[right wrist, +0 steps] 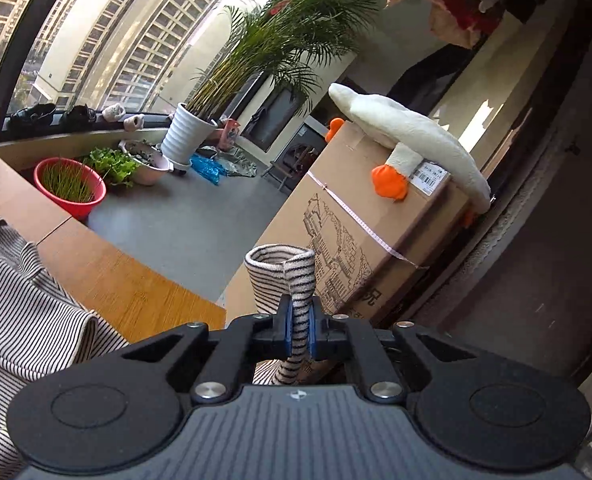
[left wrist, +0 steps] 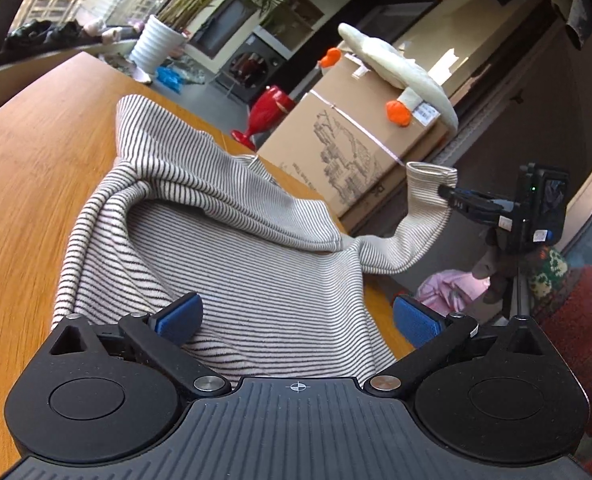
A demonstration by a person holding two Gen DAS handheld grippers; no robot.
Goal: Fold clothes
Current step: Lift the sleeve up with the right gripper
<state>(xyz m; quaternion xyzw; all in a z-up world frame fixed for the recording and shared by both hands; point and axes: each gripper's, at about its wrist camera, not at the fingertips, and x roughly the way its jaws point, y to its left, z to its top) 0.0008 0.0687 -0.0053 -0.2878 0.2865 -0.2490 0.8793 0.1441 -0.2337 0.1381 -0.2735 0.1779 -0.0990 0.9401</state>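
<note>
Two blue pads spread wide on the left gripper (left wrist: 296,320), hovering over the striped sweater (left wrist: 224,248) heaped on the wooden table (left wrist: 36,168), gripping nothing. Beyond the sweater, the right gripper (left wrist: 445,194) pinches its sleeve cuff (left wrist: 429,184). From the right wrist, the right gripper (right wrist: 299,330) clamps the cuff (right wrist: 282,276) upright, off the table (right wrist: 136,280) edge.

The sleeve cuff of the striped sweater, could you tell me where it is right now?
The sleeve cuff is pinched in the right gripper, lifted off the wooden table's right edge, before the cardboard box.
</note>
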